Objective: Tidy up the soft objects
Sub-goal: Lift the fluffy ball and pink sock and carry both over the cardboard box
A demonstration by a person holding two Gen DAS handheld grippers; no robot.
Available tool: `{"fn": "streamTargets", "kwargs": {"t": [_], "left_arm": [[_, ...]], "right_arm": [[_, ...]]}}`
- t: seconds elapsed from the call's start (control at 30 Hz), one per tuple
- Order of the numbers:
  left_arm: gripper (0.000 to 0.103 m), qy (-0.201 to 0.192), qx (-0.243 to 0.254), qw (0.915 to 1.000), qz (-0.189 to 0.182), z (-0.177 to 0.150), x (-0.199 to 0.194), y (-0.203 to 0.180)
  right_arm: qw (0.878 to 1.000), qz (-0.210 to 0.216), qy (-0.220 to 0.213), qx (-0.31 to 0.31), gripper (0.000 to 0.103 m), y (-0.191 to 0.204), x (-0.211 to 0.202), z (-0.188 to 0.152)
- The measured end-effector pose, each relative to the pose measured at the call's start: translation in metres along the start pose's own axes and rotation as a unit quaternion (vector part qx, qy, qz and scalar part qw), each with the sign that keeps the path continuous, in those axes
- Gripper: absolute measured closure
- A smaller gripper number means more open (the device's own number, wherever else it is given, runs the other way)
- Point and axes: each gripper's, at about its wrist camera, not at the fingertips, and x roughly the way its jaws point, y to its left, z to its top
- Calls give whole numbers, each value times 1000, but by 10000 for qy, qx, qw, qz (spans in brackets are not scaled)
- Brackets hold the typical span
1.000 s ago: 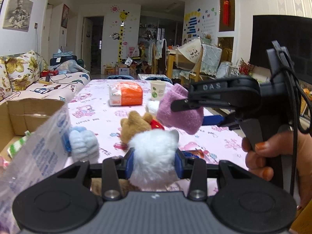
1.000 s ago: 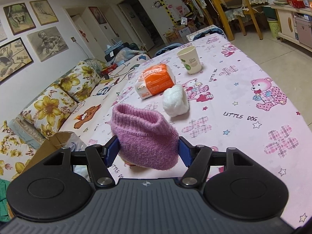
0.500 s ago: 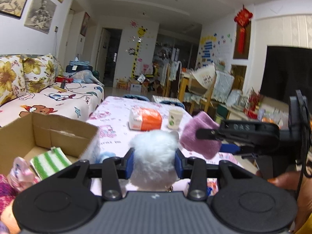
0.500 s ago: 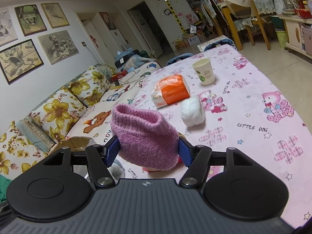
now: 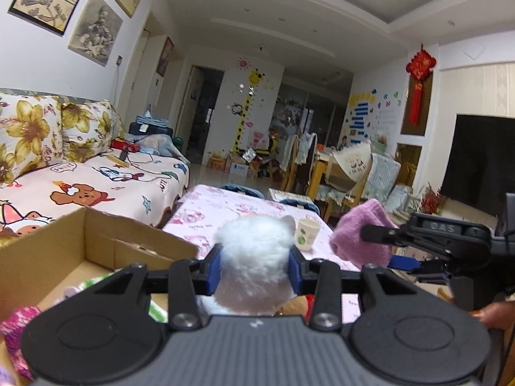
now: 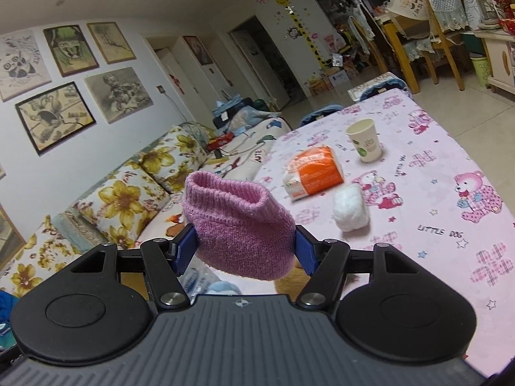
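My left gripper (image 5: pixel 255 268) is shut on a fluffy white plush toy (image 5: pixel 254 257), lifted above the table beside an open cardboard box (image 5: pixel 96 241) at the left. Soft things lie in that box, among them a green-striped cloth (image 5: pixel 96 281) and a pink knit piece (image 5: pixel 19 325). My right gripper (image 6: pixel 244 251) is shut on a rolled pink knit sock (image 6: pixel 238 225); the same sock (image 5: pixel 360 238) shows at the right of the left wrist view. A white fluffy ball (image 6: pixel 349 209) lies loose on the pink tablecloth (image 6: pixel 434 148).
An orange-and-white packet (image 6: pixel 313 172) and a paper cup (image 6: pixel 365 140) stand farther back on the table. A brown plush (image 6: pixel 289 281) and a pale blue soft thing (image 6: pixel 222 288) show under the right gripper. A flowered sofa (image 5: pixel 48 148) runs along the left. A hand (image 5: pixel 492 315) holds the right gripper.
My left gripper rose and swung left with the white plush, so the cardboard box now fills the lower left of its view. The right gripper lifted slightly with the pink sock.
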Motion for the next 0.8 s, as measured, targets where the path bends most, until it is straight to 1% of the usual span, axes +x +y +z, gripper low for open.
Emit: {"fn": "streamTargets", "kwargs": {"t": [0.2,0.37,0.53,0.8], "left_arm": [[63,-134,-171,9994,257,6,-6,21],[63,-113,-322,9982,494,7,-7,39],[63,-157,-312,9964,770,9,-9,54],[63,-180,-465,9941,963,11,-15,72]], "right_arm": [[9996,245,-144,55,23,5,-7,7],[9993,352,-105,70,23,12,-2,9],[9986,519,-107,61,23,20,4,9],[9955,930,-176,62,23,35,10,7]]}}
